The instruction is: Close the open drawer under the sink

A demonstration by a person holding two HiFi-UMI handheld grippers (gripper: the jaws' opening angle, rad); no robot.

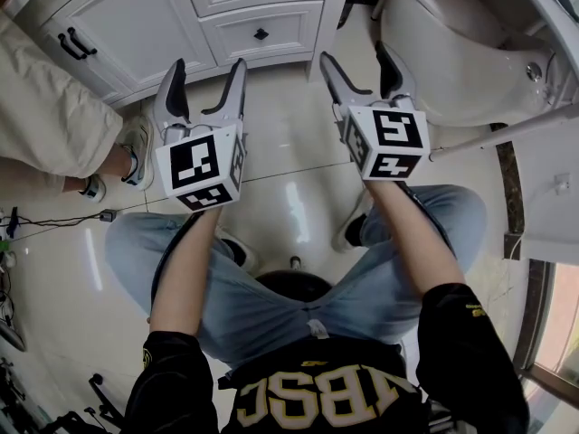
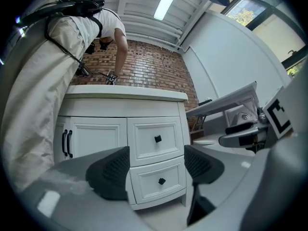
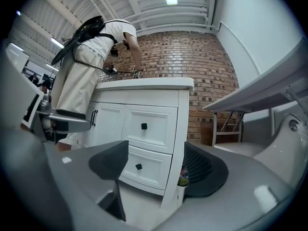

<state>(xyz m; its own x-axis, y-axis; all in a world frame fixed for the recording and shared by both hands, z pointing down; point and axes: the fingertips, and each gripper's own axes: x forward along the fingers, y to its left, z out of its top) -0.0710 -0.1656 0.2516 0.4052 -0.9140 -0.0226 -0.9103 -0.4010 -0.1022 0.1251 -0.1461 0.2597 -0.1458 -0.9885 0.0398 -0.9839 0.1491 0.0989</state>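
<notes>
A white vanity cabinet (image 1: 136, 16) stands ahead of me, with two stacked drawers, each with a small black knob. The upper drawer (image 2: 157, 138) and the lower drawer (image 2: 161, 181) both show between my left gripper's fingers. I cannot tell whether either front stands out from the cabinet. My left gripper (image 1: 209, 66) is open and empty, level, a short way in front of the drawers. To its right my right gripper (image 1: 355, 54) is open and empty too, aimed near the cabinet's right corner (image 3: 180, 143). In the right gripper view the lower drawer (image 3: 139, 166) sits left of centre.
A person in beige trousers (image 1: 45, 116) leans over the sink at the cabinet's left, feet on the floor by the double doors (image 1: 77, 43). A white toilet (image 1: 461, 43) fills the right. A small white container (image 3: 182, 186) stands by the cabinet's right side. My knees are below.
</notes>
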